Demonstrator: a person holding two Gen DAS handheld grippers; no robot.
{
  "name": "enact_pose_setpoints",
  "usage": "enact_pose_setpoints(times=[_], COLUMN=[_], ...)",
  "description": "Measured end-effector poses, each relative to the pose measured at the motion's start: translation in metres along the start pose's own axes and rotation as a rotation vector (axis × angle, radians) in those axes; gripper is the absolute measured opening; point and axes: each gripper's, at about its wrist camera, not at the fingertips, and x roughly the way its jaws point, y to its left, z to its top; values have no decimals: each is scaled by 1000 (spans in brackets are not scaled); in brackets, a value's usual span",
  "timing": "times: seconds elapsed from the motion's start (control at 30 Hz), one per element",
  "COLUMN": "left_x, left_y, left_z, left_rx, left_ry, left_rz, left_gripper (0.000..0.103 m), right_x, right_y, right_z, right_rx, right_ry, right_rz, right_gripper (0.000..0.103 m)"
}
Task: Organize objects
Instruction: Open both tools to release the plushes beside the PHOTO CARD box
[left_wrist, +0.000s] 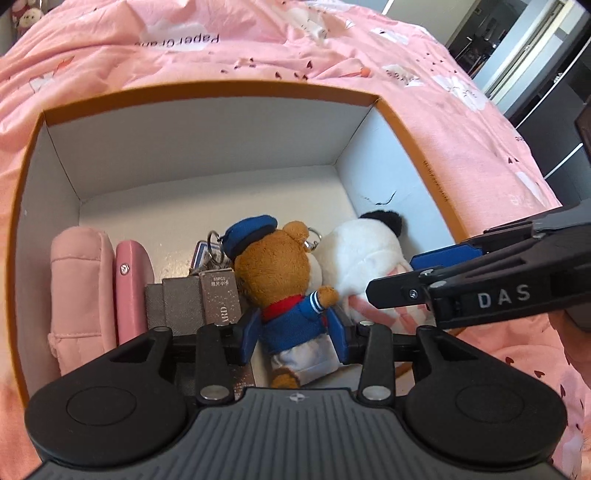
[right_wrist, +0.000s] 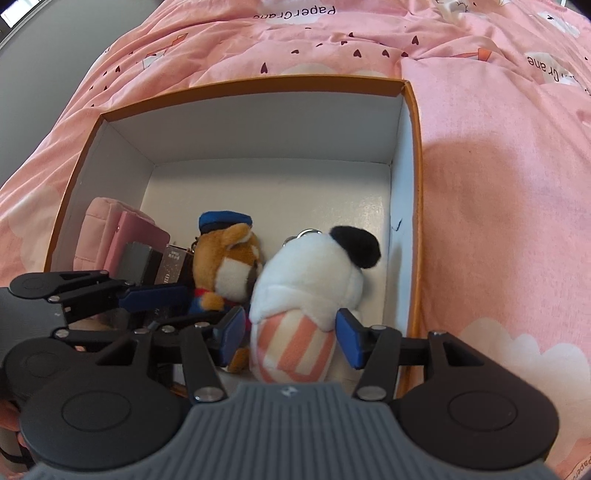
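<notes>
Two plush toys (right_wrist: 306, 295) in box (right_wrist: 258, 122)

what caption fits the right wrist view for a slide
Right gripper open around a white plush beside a bear in a box.

— What are the tools built like?

— The left gripper (left_wrist: 295, 336) has a ribbed grey body with a small round emblem, black rounded housings on either side, black linkage bars with silver screws, and blue pads (left_wrist: 248, 339).

— And the other?

— The right gripper (right_wrist: 290, 339) has the same grey, black and blue build. From the left camera its side reads "DAS" in white.
</notes>
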Motion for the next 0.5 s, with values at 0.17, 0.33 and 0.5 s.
enact_pose_setpoints(times=[0.17, 0.33, 0.5], left_x=[-5, -9, -15], left_y=[3, 8, 13], left_z=[2, 1, 3], left_rx=[-16, -20, -35], left_ry=[-17, -29, -49], left_rz=[-19, 3, 2], left_gripper=[33, 30, 30], right_x=[3, 14, 34], right_y=[-1, 10, 9], right_z=[-5, -10, -13], right_rx=[1, -62, -50], right_ry=[-2, 16, 87], right_rz=[15, 18, 46], right_gripper=[38, 33, 31])
